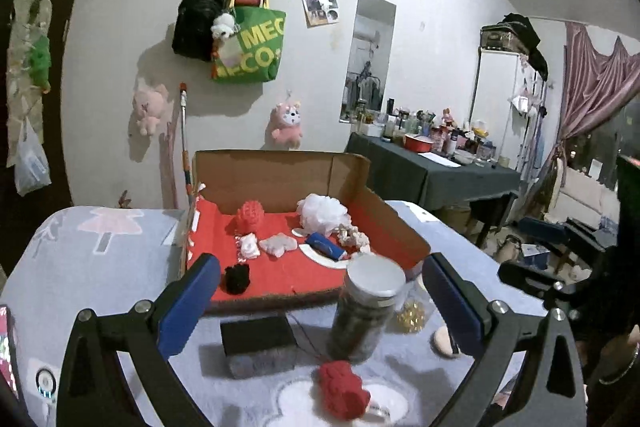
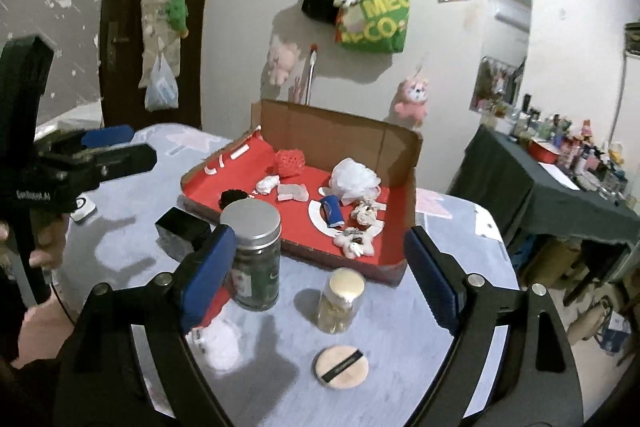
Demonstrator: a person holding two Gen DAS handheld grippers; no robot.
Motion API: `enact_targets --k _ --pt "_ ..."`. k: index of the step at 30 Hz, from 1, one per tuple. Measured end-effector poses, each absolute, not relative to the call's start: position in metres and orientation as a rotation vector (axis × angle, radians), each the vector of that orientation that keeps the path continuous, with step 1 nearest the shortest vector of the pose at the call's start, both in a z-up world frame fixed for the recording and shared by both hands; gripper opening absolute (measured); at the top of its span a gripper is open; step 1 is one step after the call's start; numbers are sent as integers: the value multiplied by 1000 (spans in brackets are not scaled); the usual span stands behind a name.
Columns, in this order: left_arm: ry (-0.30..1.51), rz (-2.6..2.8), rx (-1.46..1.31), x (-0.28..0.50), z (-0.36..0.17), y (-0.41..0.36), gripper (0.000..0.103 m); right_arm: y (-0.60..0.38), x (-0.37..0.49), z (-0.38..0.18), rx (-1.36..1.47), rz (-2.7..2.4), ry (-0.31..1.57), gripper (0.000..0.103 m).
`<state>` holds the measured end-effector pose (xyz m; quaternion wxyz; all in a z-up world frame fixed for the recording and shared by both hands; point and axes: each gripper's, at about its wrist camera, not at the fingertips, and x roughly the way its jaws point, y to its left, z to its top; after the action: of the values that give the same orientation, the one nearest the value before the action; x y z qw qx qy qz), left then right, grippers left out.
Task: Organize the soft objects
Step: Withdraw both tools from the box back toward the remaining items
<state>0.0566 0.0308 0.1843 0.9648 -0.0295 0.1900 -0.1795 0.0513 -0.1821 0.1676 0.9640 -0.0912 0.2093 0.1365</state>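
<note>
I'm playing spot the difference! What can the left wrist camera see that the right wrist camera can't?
Only the left wrist view: a fuzzy red ball lies uncovered on the table, near the camera, and pink curtains hang at the far right.

Only the right wrist view: the whole round powder puff, with nothing in front of it, and a green toy hanging on the dark door.

Both: the cardboard box with its red lining, the white mesh pouf inside it, the silver-lidded jar and the green tote bag on the wall.
</note>
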Motion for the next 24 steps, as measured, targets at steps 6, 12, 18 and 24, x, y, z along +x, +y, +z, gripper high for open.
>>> enact_targets --k 6,12,18,24 --pt "300 -313 -24 18 160 19 103 -185 20 147 -132 254 374 88" --pt "338 -302 -83 9 130 16 103 -188 7 118 -78 238 357 89" --pt "376 -265 -50 5 101 6 103 -192 9 82 -36 208 392 89" --pt "441 -239 -17 12 67 -4 103 -199 20 48 9 194 449 89"
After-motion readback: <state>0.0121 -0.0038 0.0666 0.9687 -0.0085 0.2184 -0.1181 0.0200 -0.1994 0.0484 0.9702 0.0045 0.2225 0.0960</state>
